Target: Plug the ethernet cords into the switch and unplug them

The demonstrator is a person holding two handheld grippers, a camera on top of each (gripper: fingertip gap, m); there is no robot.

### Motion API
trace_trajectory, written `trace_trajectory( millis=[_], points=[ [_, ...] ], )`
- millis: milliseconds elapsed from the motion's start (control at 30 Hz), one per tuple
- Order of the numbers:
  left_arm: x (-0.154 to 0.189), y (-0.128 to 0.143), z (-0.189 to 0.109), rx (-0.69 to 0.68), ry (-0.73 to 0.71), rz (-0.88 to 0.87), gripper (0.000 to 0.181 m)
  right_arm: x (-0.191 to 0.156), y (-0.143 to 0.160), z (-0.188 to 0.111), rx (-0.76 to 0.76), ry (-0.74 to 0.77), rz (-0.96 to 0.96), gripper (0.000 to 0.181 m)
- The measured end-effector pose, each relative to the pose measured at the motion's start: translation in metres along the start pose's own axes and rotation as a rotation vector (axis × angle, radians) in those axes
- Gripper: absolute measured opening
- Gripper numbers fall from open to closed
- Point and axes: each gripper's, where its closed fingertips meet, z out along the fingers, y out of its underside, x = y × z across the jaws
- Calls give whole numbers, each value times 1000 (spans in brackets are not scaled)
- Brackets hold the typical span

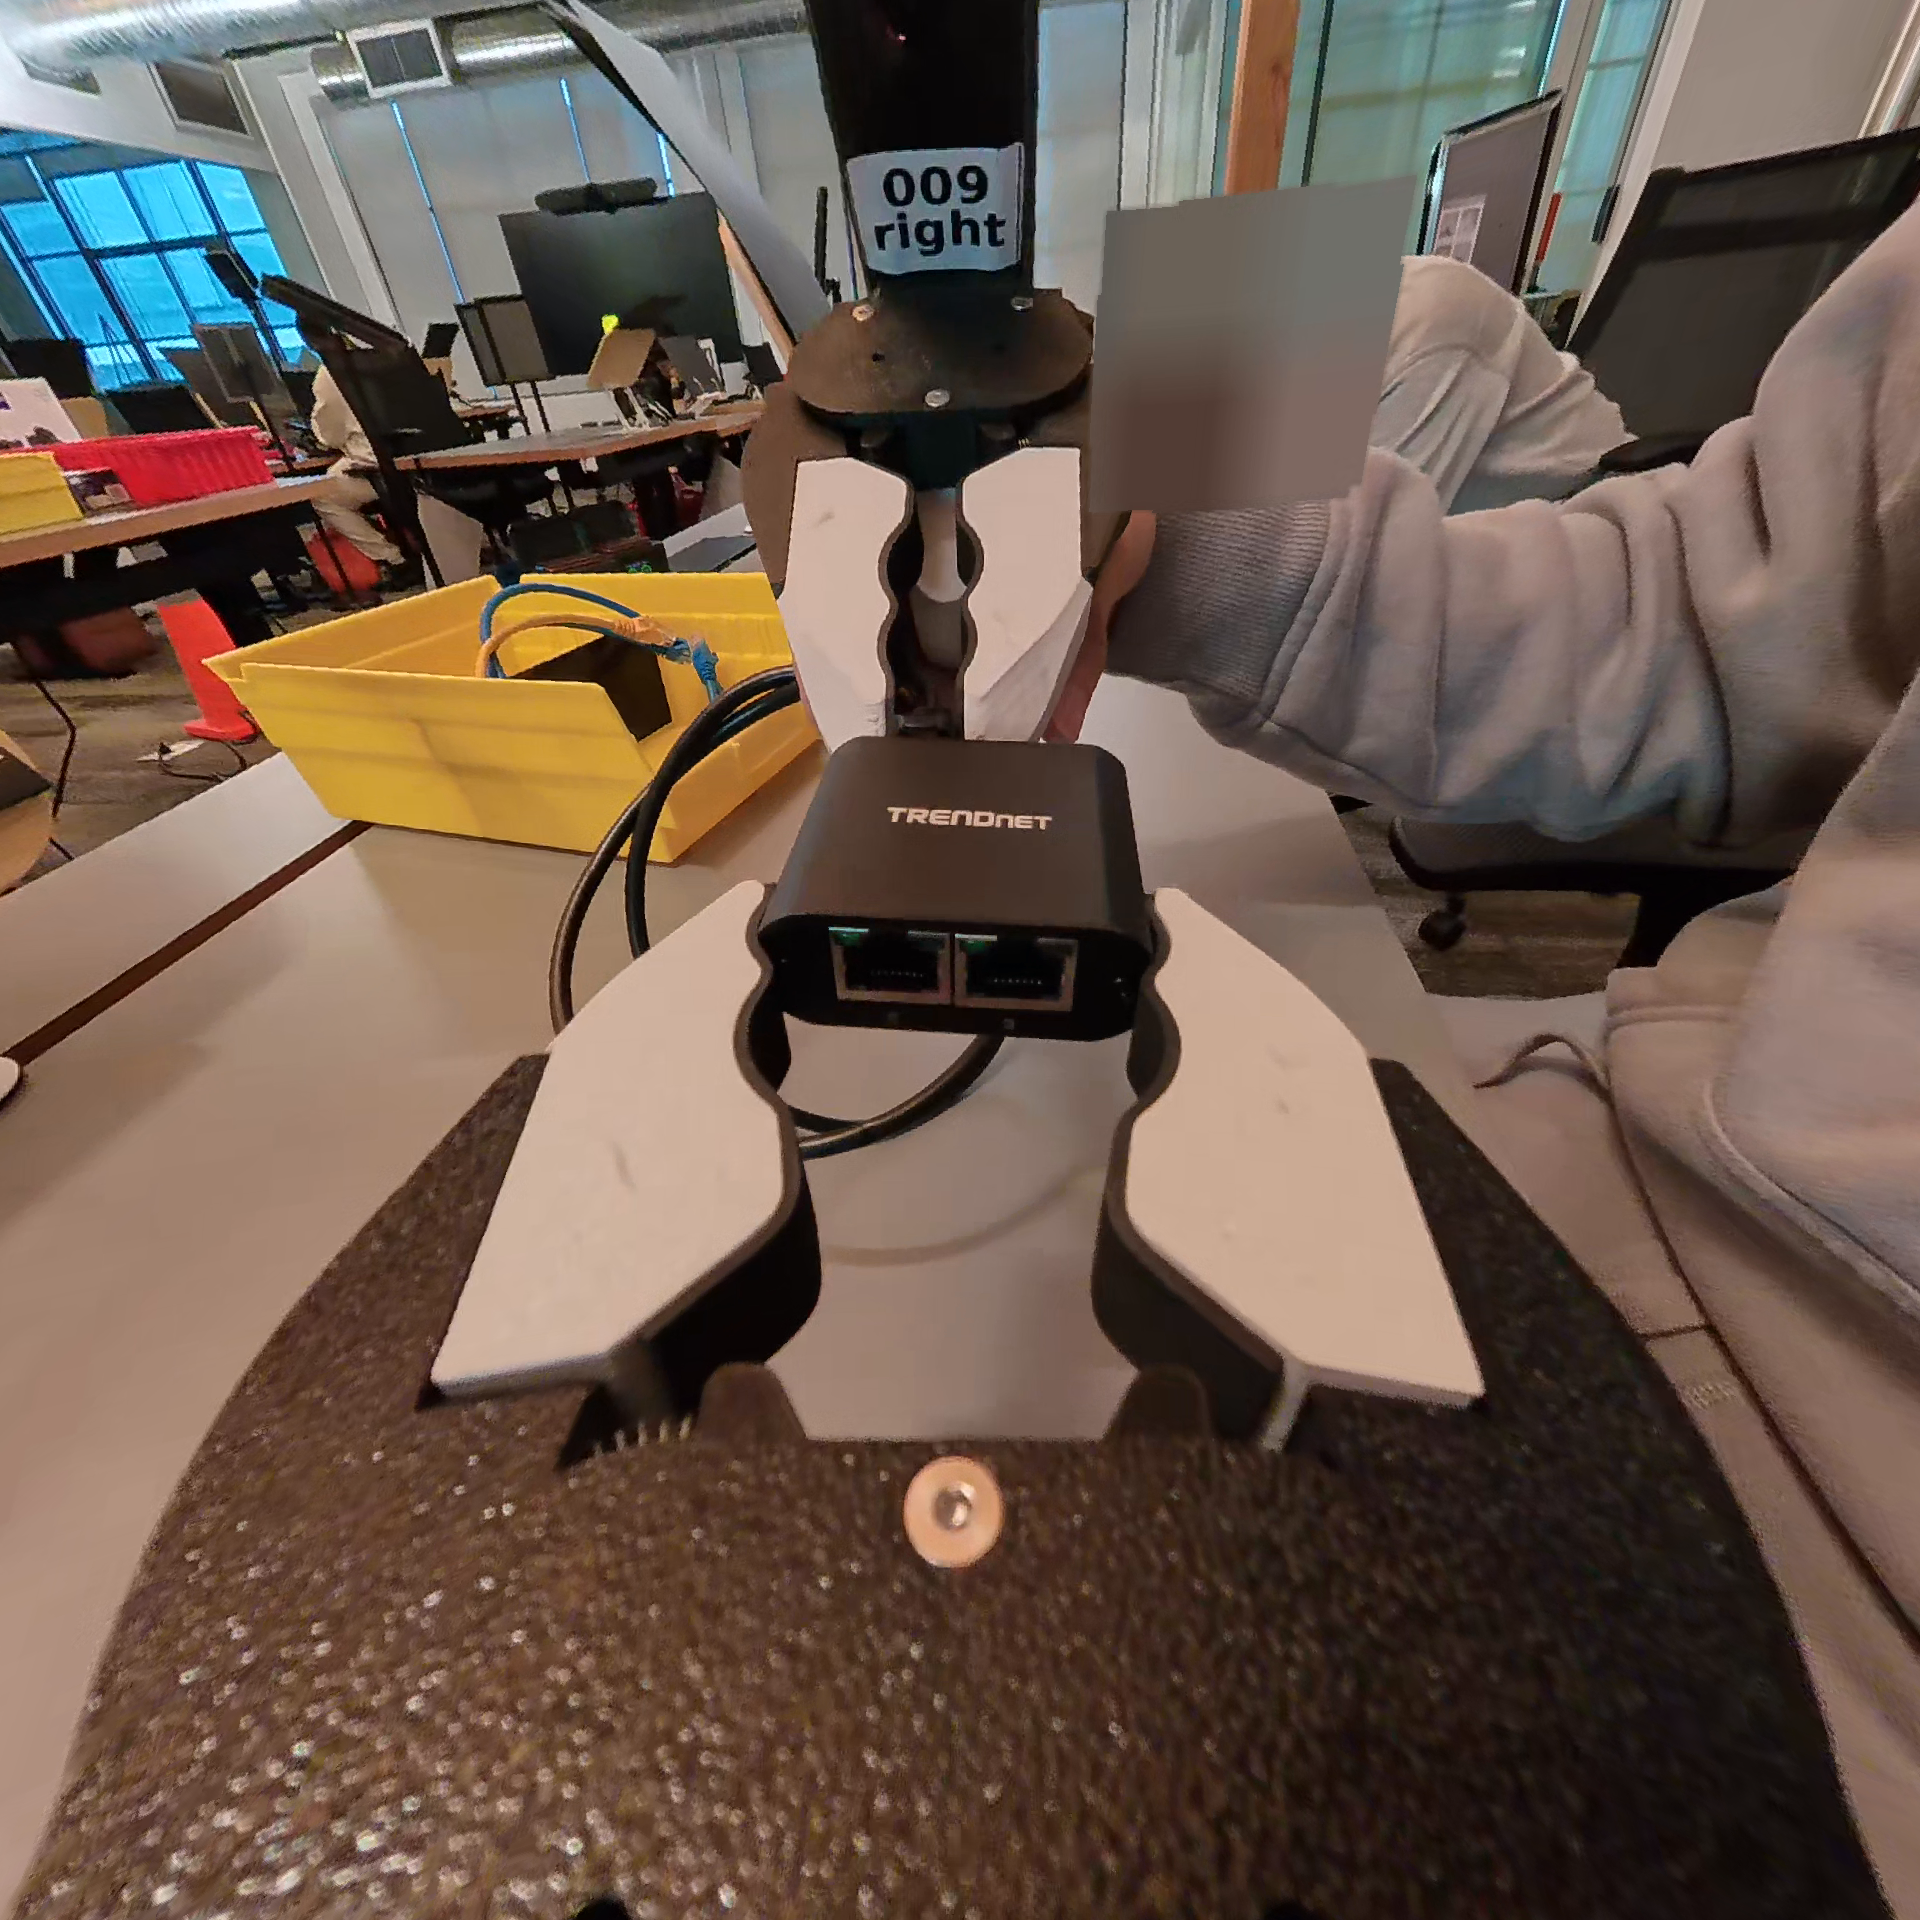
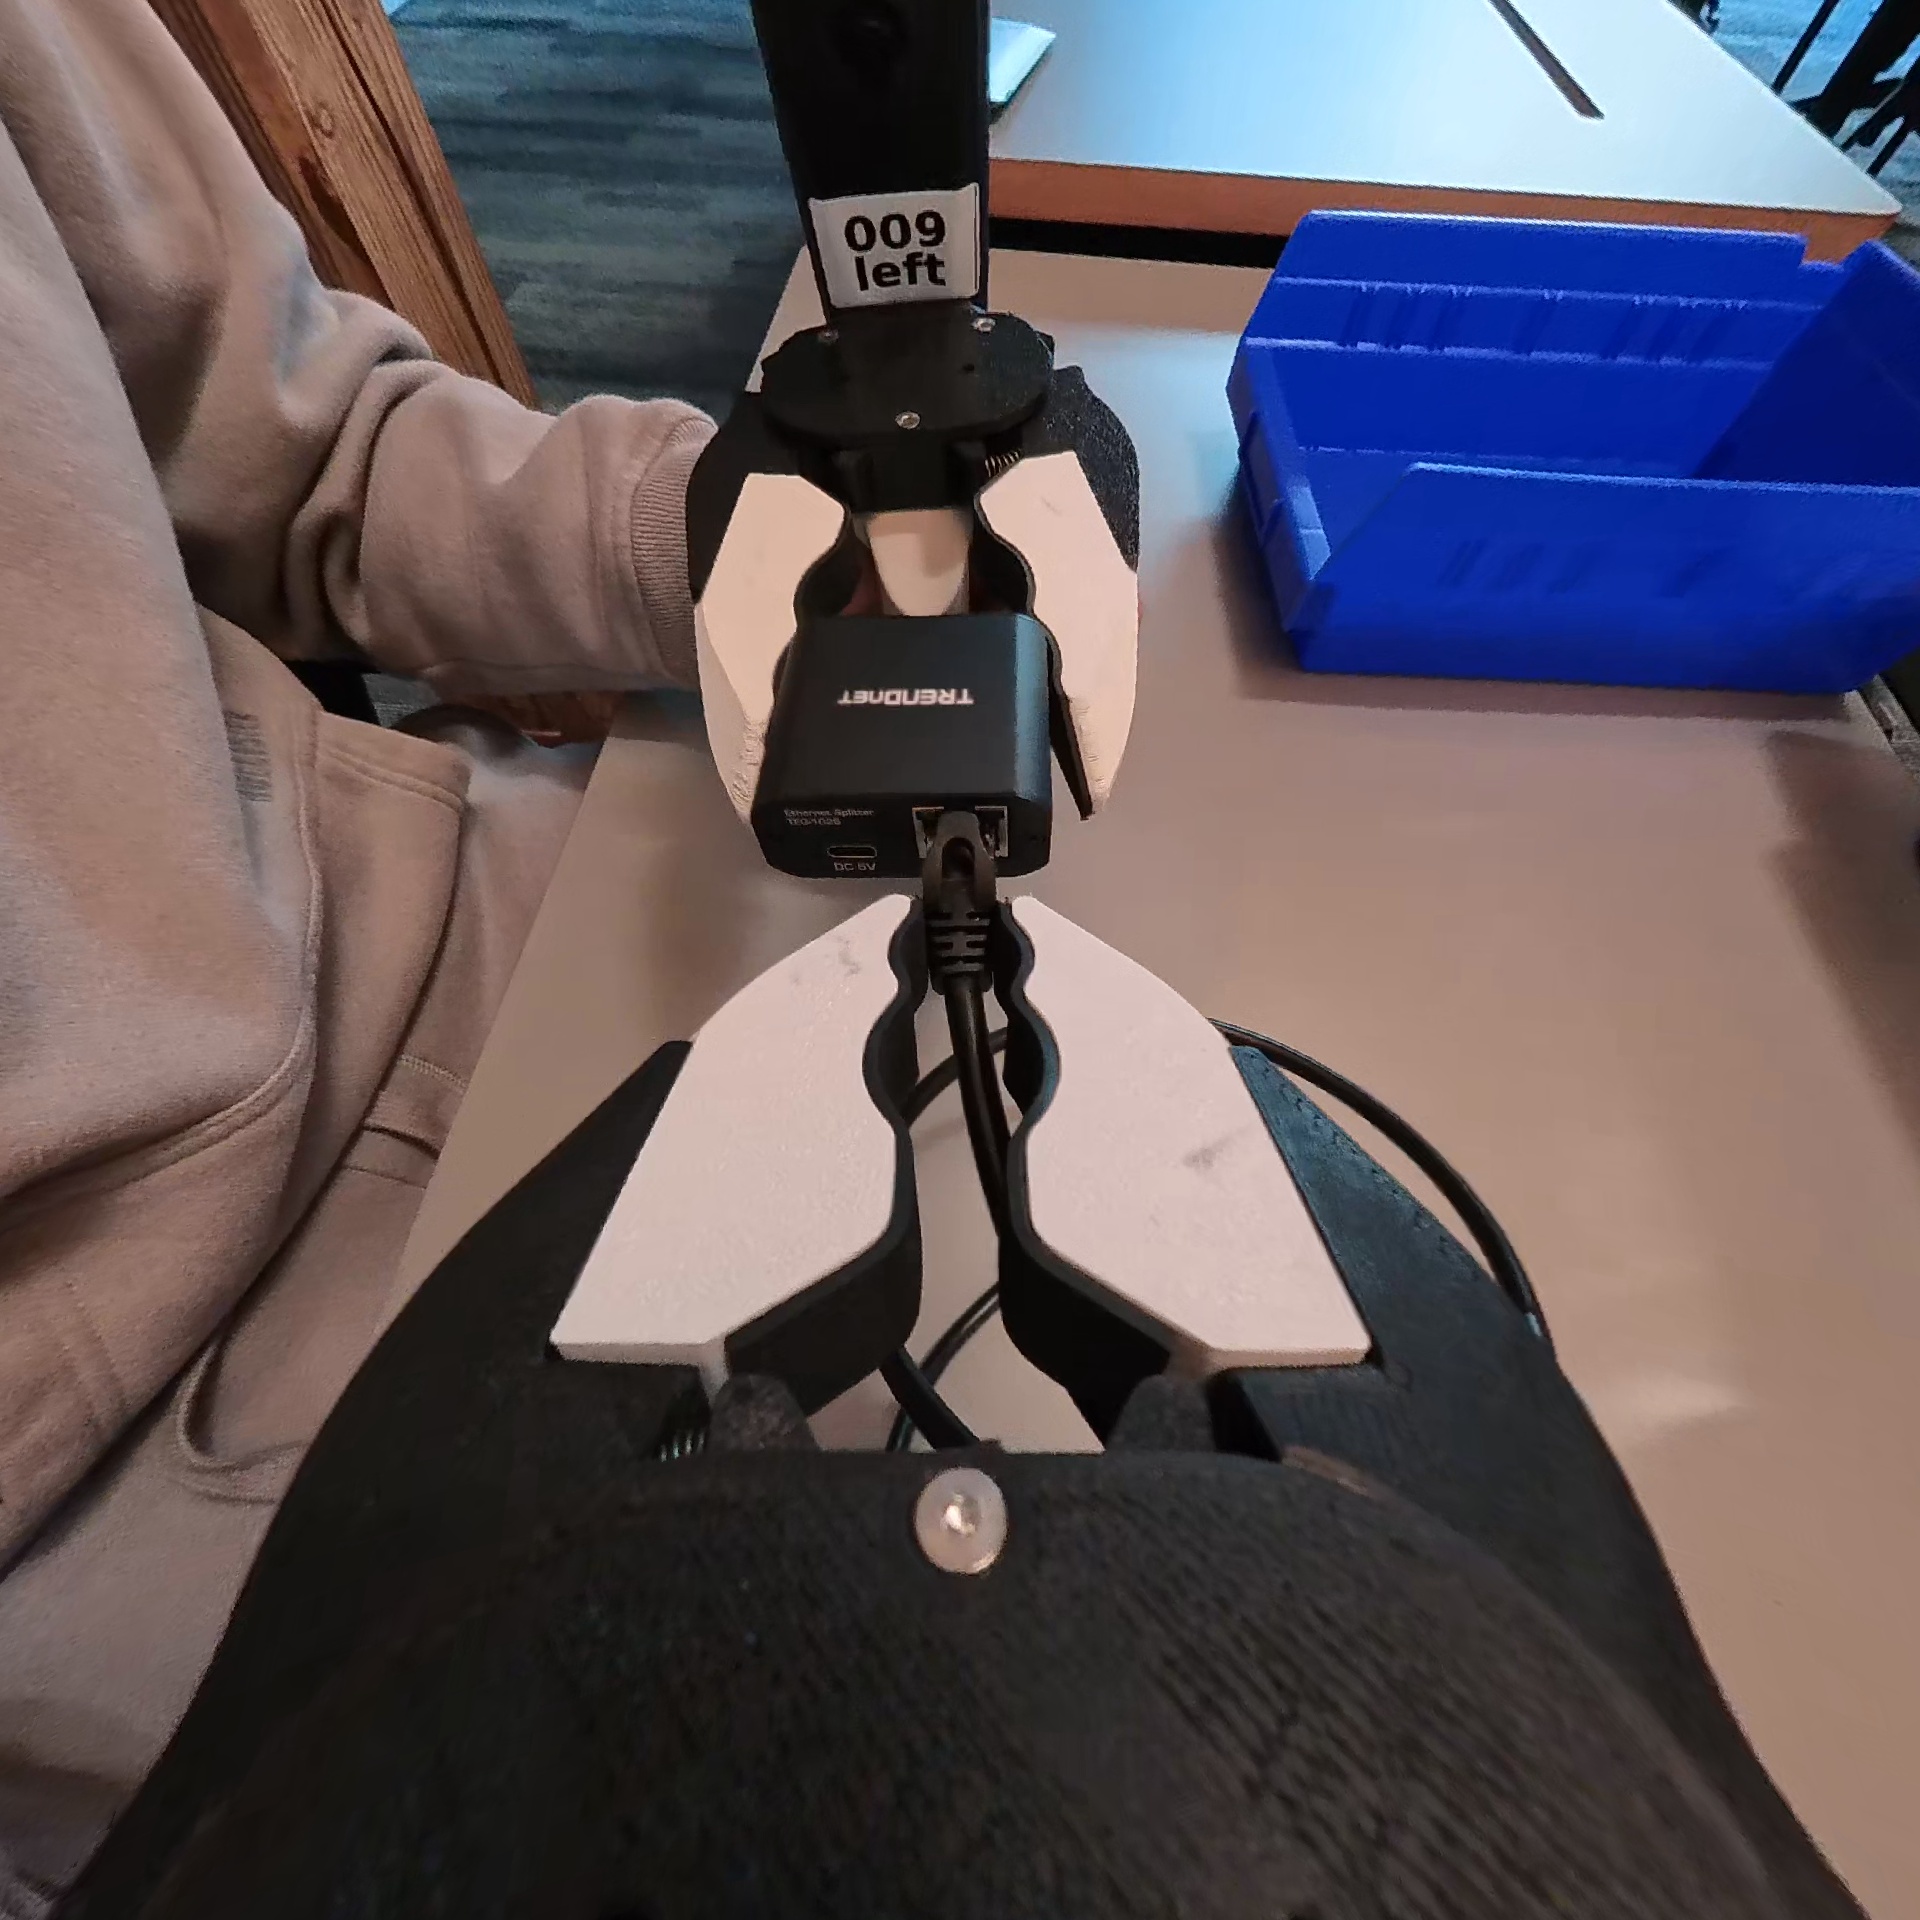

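Note:
The black switch [image 1: 966, 842] is held just above the grey table [image 1: 260, 987]. My left gripper [image 1: 956, 935] is shut on its two sides. Two empty ports [image 1: 954, 966] face the left wrist camera. In the right wrist view, the switch [image 2: 914, 717] has a black ethernet cord [image 2: 977, 1091] with its plug in the rear port [image 2: 958, 836]. My right gripper [image 2: 961, 925] is shut on the cord's boot, just behind the plug. The right gripper [image 1: 925, 717] also shows behind the switch in the left wrist view. The left gripper [image 2: 920, 805] shows at the far side in the right wrist view. The cord loops on the table [image 1: 623, 862].
A yellow bin [image 1: 436, 727] holding blue and orange cords [image 1: 582, 623] stands on the table at the far left. A blue bin [image 2: 1558, 468] sits to the right of the switch. The person's sleeves [image 1: 1455, 623] border the work area. Desks and chairs stand behind.

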Motion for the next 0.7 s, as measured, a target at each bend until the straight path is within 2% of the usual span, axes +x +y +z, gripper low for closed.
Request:
trace_trajectory(
  millis=[133, 400, 600, 633, 700],
  points=[
    [0, -5, 1, 39, -11, -5, 63, 1, -1, -2, 11, -5, -1, 11],
    [-2, 1, 3, -8, -31, 15, 62, 3, 4, -2, -27, -6, -12, 12],
    [-13, 3, 5, -16, -111, 54, 62, 16, 4, -2, 19, 60, 13, 13],
    [-15, 3, 6, -12, -132, 63, 62, 21, 1, -4, 47, 90, 28, 18],
    [-21, 8, 7, -29, -174, 85, 62, 35, -11, -14, 136, 200, 81, 47]
  ],
)
